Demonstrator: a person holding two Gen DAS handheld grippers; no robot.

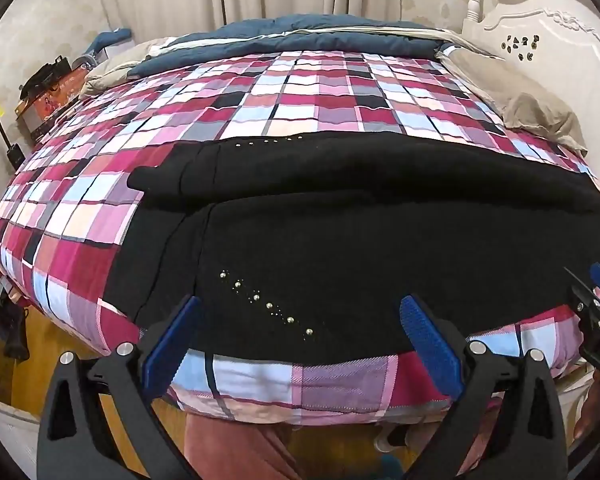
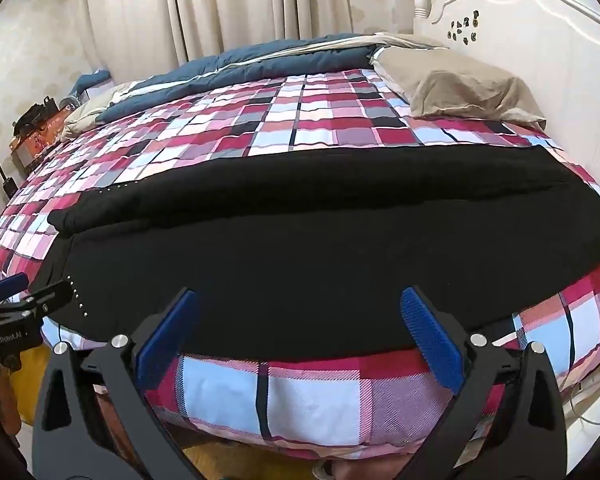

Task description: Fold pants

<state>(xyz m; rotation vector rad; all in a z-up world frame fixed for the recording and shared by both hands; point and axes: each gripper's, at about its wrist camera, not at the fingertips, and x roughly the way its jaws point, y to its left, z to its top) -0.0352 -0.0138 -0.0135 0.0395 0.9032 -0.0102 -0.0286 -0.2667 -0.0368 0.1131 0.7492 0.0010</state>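
1. The black pants lay spread across the near edge of the checked bed.
2. The left tool hung released above them.
3. The right tool was likewise released, holding nothing.

Both jaws gape wide and hold nothing: the left hand-held gripper and the right hand-held gripper point forward side by side, each one's blue-padded tip showing at the edge of the other's view.
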